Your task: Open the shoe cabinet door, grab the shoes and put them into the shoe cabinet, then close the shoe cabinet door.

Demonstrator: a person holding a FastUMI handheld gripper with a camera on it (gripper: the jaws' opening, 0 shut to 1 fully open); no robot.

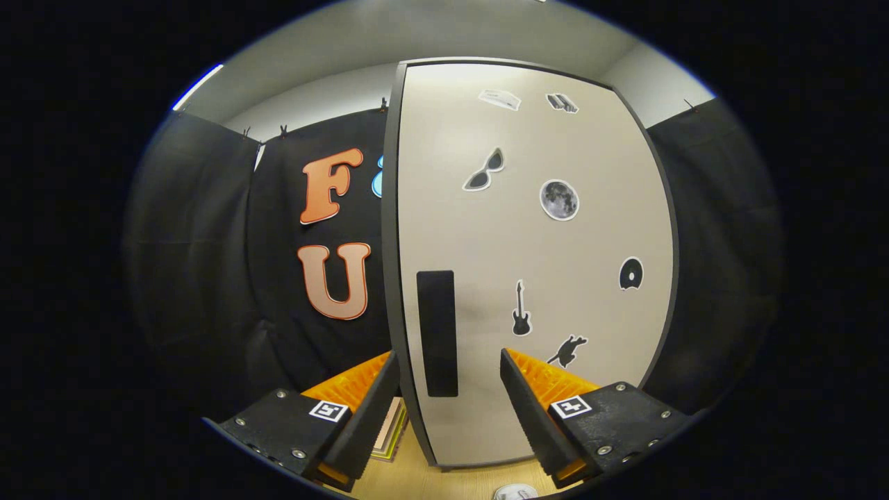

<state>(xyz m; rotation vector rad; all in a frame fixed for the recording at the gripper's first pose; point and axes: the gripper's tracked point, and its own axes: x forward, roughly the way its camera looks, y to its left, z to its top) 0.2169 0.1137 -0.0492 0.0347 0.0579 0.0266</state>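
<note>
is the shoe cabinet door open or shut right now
Cannot tell: the door faces the open gripper, handle between its fingers, but the cabinet body behind it is hidden.

Beige cabinet door (528,229) with dark grey edging, a black handle strip (436,333) and black-and-white stickers (559,200) right of it — pale wood floor (444,479) below the door.

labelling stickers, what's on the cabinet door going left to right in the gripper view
black handle strip → sunglasses sticker → guitar sticker → moon sticker → disc sticker; the open tool straddles the cabinet door edge.
</note>
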